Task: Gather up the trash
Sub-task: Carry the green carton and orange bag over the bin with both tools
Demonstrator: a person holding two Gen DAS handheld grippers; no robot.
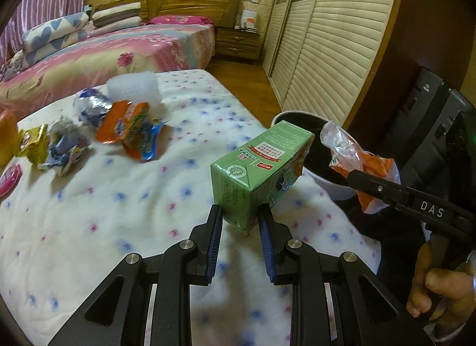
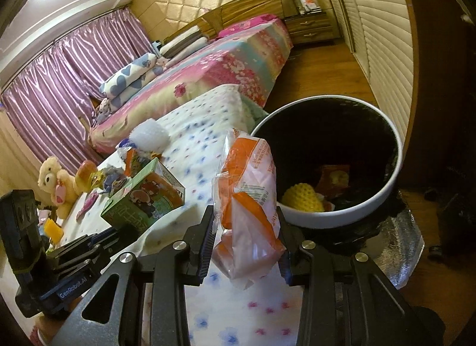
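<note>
My left gripper (image 1: pixel 240 212) is shut on a green drink carton (image 1: pixel 258 167) and holds it above the white spotted blanket (image 1: pixel 119 212); the carton also shows in the right wrist view (image 2: pixel 145 197). My right gripper (image 2: pixel 245 221) is shut on an orange and clear plastic wrapper (image 2: pixel 250 203), just left of the white-rimmed trash bin (image 2: pixel 395 173). The wrapper also shows in the left wrist view (image 1: pixel 357 161), over the bin (image 1: pixel 315 143). The bin holds a yellow knobbly item (image 2: pixel 302 197) and other scraps. Several crumpled wrappers (image 1: pixel 131 128) lie on the blanket's far left.
A white foam block (image 1: pixel 134 87) stands behind the wrappers. A teddy bear (image 2: pixel 56 182) and a pink packet (image 1: pixel 9 179) sit at the blanket's left edge. A bed (image 1: pixel 104 48), a nightstand (image 1: pixel 238 42) and a louvred wardrobe (image 1: pixel 333 48) lie beyond.
</note>
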